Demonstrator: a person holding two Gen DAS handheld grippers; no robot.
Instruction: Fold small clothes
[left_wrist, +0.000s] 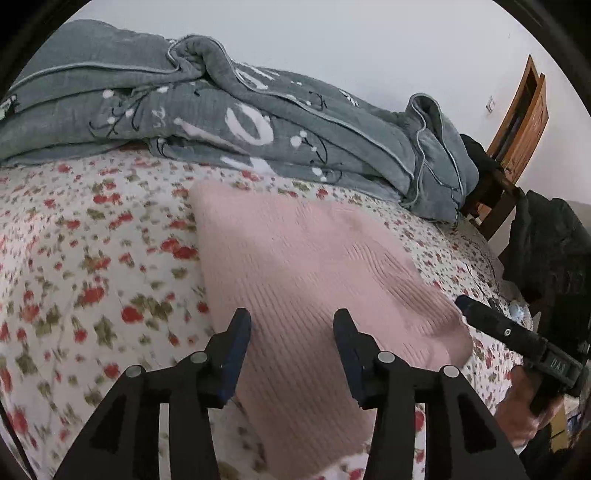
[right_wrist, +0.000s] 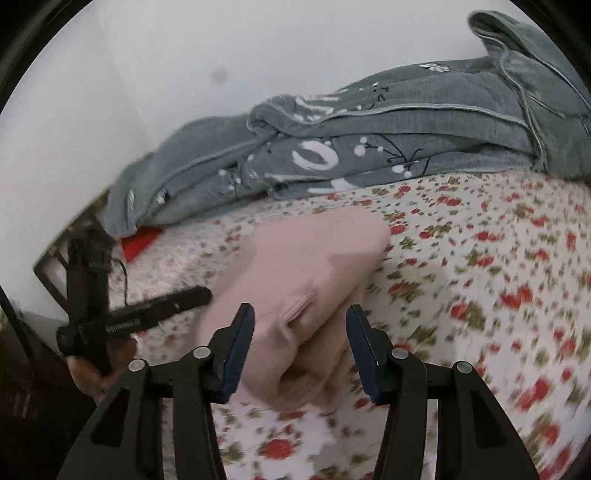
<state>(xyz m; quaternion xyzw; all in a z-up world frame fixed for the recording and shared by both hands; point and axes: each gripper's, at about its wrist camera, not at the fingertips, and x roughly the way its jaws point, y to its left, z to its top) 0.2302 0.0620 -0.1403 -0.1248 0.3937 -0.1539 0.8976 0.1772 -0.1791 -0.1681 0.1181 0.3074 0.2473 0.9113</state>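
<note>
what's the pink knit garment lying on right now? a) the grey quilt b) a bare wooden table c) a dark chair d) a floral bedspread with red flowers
d: the pink knit garment lies flat on the floral bedspread, while the grey quilt is heaped behind it and does not lie under it.

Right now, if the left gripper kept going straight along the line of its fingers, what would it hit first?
Most likely the pink knitted garment, which lies on the floral bedspread directly ahead of the open left gripper. Nothing sits between them, though blur leaves depth uncertain.
</note>
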